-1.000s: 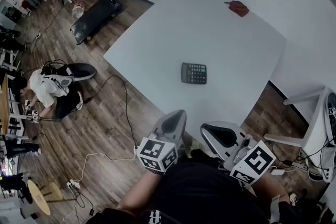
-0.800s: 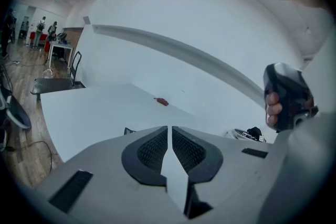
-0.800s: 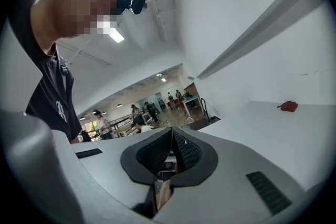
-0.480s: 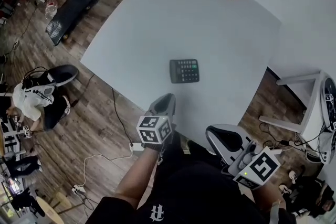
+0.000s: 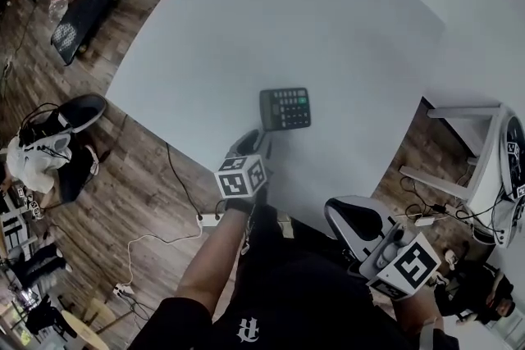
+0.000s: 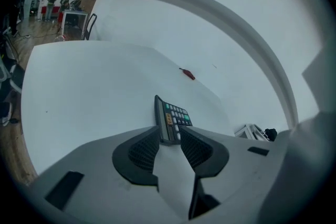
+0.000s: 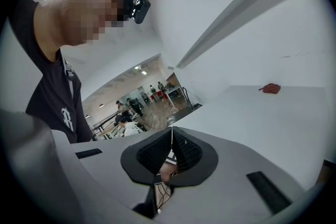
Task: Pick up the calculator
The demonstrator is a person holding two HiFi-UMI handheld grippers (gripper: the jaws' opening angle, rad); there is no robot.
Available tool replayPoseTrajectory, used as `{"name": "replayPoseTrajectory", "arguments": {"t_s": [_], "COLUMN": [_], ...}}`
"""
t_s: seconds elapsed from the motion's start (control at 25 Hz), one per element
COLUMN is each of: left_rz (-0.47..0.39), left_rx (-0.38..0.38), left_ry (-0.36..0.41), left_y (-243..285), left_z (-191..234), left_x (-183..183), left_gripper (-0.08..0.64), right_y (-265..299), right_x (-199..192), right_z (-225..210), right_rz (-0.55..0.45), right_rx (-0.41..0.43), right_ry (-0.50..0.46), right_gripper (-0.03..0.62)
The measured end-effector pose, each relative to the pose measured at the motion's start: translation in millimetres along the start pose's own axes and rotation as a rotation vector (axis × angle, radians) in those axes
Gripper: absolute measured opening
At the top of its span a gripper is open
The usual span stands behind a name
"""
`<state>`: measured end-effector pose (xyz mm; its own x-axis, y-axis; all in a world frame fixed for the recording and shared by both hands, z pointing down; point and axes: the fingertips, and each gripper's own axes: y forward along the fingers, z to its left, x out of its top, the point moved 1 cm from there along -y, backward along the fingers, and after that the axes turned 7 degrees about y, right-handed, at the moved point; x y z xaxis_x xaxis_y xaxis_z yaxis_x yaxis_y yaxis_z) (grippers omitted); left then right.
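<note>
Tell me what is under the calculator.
The calculator lies on the white table; only bare tabletop shows around it. Anything directly beneath is covered by its body and cannot be seen.

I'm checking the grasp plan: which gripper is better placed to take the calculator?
Left. The left gripper sits at the near edge of the calculator, jaws apart; the right gripper hangs off the table, jaws together.

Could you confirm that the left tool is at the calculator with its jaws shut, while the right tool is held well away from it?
Not quite: the jaws of the left tool are apart, not shut. The left gripper view shows the near end of the calculator in the gap between them. The rest stands: the head view shows the right tool held well away from the calculator.
</note>
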<state>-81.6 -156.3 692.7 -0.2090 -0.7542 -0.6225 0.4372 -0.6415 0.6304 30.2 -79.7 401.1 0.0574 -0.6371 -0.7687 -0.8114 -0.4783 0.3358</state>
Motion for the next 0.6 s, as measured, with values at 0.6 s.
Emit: {"name": "replayPoseTrajectory", "arguments": {"t_s": [0.6], "left_rz": [0.121], "left_rx": [-0.030], "left_ry": [-0.118], "left_y": [52.7], "left_z": [19.6], "left_x": [-16.9], "left_gripper": [0.127], "right_y": [14.7], "right_x": [3.1], "right_z": [-24.5], "right_rz": [0.013], "right_rx": [-0.069], "right_ry": [0.023], "right_gripper": [0.014]}}
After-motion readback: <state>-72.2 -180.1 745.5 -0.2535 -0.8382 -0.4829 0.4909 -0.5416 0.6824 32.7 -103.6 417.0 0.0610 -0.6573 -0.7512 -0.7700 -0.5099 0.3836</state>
